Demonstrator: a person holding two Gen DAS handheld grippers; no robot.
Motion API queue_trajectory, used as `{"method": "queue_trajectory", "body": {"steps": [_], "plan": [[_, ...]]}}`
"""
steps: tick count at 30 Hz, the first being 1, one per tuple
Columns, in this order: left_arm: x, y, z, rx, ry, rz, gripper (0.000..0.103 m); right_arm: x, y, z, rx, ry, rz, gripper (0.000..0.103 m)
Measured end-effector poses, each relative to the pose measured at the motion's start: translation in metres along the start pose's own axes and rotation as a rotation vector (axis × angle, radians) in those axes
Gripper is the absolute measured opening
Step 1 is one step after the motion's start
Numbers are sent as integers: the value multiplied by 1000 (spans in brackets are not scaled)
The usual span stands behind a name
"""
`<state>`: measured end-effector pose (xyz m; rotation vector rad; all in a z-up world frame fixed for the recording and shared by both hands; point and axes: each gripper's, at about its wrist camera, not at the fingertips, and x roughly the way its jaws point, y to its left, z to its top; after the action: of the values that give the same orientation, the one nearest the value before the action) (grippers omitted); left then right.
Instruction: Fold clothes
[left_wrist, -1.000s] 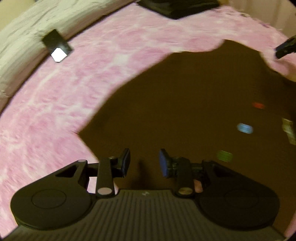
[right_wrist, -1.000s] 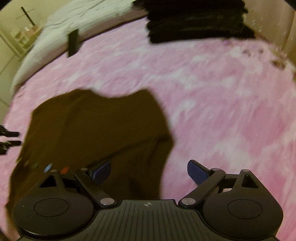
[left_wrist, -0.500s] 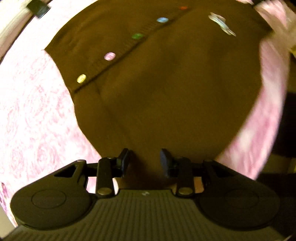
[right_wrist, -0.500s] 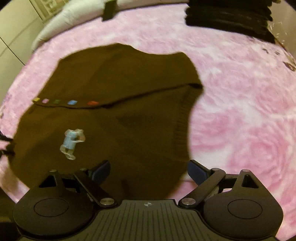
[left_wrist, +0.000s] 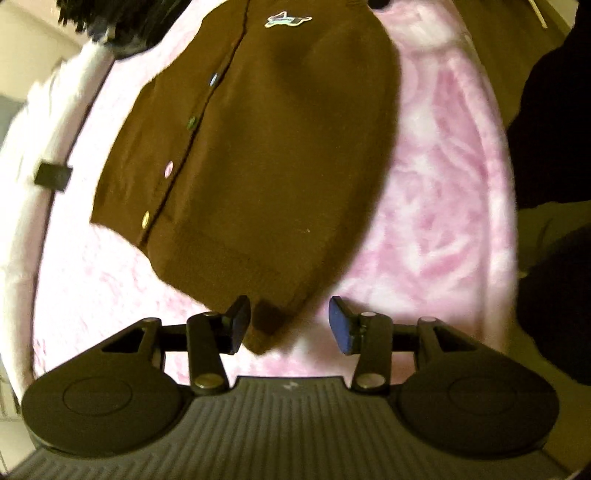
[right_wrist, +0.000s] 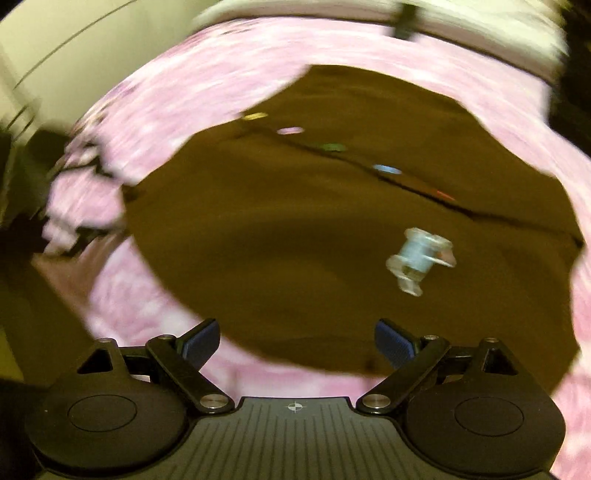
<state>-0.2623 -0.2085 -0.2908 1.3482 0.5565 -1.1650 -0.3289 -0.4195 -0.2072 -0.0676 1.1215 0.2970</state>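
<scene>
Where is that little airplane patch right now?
On the brown cardigan: the patch shows top centre in the left view, right of the button row.

Bed w/ fuzzy pink-white blanket; brown knit button-front cardigan flat on it, stack of dark folded clothes at far edge.

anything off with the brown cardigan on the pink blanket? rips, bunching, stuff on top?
Nothing stands out. The brown cardigan lies spread front-up on the pink blanket, its coloured buttons in a row along the placket and the patch showing. No tears or clutter visible, though the right wrist view is motion-blurred. Both hand-held grippers are open.
</scene>
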Motion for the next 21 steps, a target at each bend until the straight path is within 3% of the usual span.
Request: {"method": "queue_trajectory", "body": {"steps": [3,4,5,7,9,11,13,16,21], "plan": [[11,5,3,35,-21,-2,35,17,29,-5,-237,22,-5,93],[16,9,3,42,-24,-6,14,23,37,-7,-315,27,-20,93],[21,18,6,6,-14,-18,7,28,44,-11,-399,25,-43,93],[22,45,6,-154,-1,-81,7,36,54,-19,-530,0,-81,93],[20,79,5,-385,-8,-162,7,43,58,-25,-593,-33,-114,92],[14,94,4,-454,-22,-178,7,56,60,-28,-644,-39,-151,65],[8,96,5,-441,-29,-169,7,65,57,-31,-662,-31,-167,61],[5,89,6,-397,-23,-158,7,65,45,-28,-612,-2,-194,8],[-1,71,8,-250,-19,-134,6,37,27,-13,-531,-11,-170,5]]}}
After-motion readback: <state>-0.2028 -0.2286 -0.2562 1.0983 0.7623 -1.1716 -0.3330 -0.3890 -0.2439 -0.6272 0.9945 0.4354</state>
